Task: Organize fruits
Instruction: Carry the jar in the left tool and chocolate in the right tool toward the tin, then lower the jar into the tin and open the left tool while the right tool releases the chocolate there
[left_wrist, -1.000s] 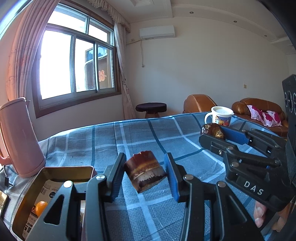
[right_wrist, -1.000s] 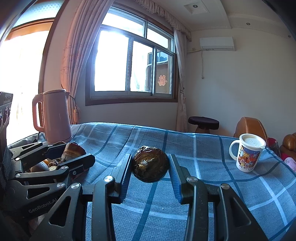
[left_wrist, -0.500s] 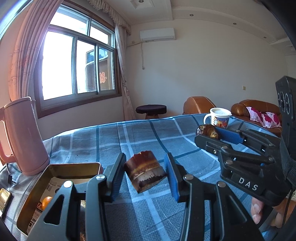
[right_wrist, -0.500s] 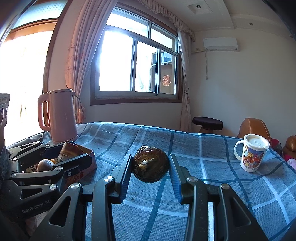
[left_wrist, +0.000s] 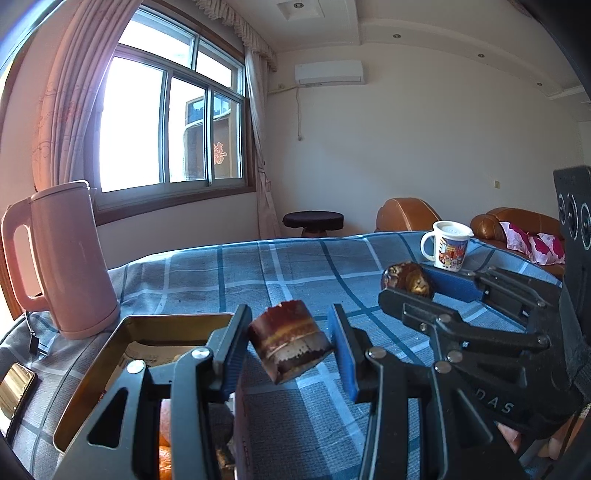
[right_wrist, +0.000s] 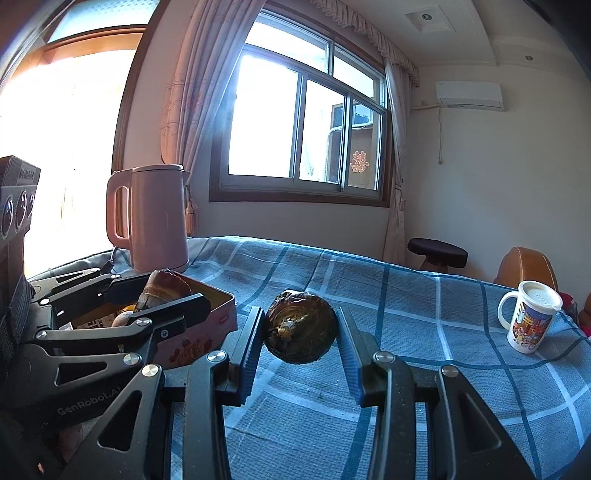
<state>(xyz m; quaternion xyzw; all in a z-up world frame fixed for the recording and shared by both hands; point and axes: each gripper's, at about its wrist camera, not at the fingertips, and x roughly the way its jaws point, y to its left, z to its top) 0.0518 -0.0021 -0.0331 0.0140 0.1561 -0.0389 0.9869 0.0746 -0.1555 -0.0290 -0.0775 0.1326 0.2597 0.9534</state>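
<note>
Carrying is the step in hand: each hand-held gripper is clamped on a piece of fruit and held above the blue plaid-covered surface (left_wrist: 295, 266), close to the open rectangular gold-lined metal tin (left_wrist: 122, 332).

The left hand-held gripper (left_wrist: 290, 347) grips a short, dark reddish-brown cylindrical chunk of fruit (left_wrist: 290, 345) with a pale band round it; its pads press on the two flat cut ends. The chunk's long axis runs roughly across from finger to finger, tilted down toward the right. It hangs just beside the tin's near right corner, not yet over the opening.

The right hand-held gripper (right_wrist: 300, 332) is closed on a round dark brown-green fruit (right_wrist: 300, 326), its stem or calyx end facing the camera; it has no clear long axis.

Next, as I judge it, the left chunk should shift leftward over the tin, then lower before the jaws part, clear of the orange fruit (left_wrist: 164, 454) already inside.
</note>
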